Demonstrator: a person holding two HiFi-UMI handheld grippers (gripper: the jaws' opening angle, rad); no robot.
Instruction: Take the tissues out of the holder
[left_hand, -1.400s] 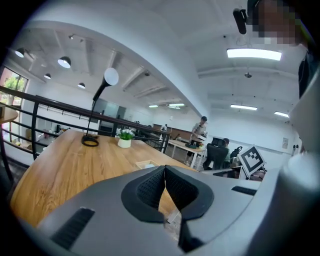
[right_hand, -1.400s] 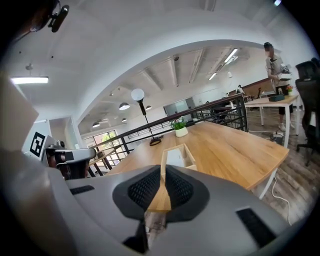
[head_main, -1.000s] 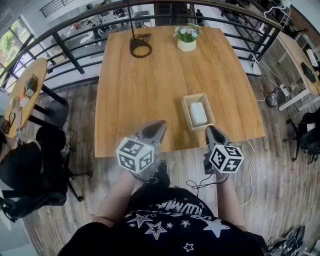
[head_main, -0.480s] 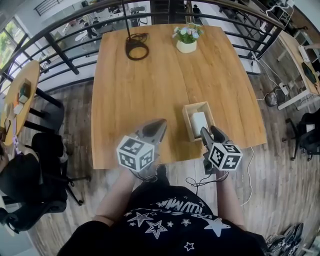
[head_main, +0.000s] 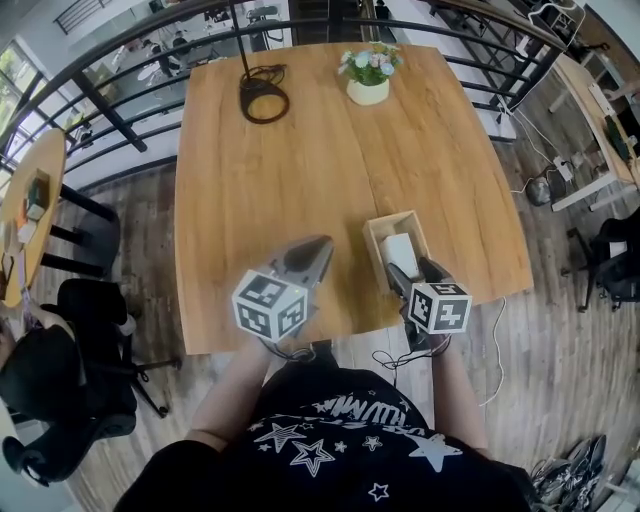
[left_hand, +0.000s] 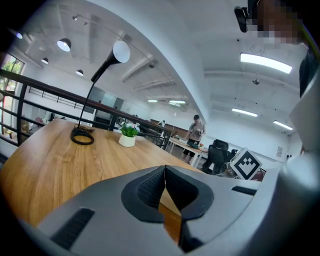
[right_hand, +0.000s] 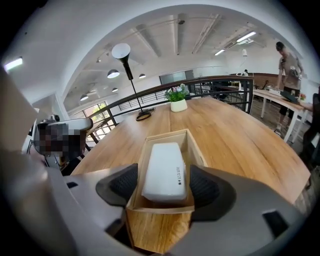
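Since a second ago the right gripper (head_main: 411, 272) has come forward from the table's near edge to the holder, and its jaws, then shut, are opening.

- **Task item:** the white tissue pack (right_hand: 164, 167) lies flat inside the wooden holder (right_hand: 160, 206). The holder sits at the lower right of the table (head_main: 270, 180) in the head view, close to the near edge.
- **Right gripper:** the pads stand either side of the holder's near end, outside its walls, pressing on nothing.
- **Left gripper (left_hand: 165, 175):** clenched and empty, well to the left of the holder.

Risks noted:
- Closing on this line would likely clamp the box, not the pack.
- The pack sits snug between the walls, leaving the pads little room.
- The unbraced holder may lift with the pack or slide toward the edge.
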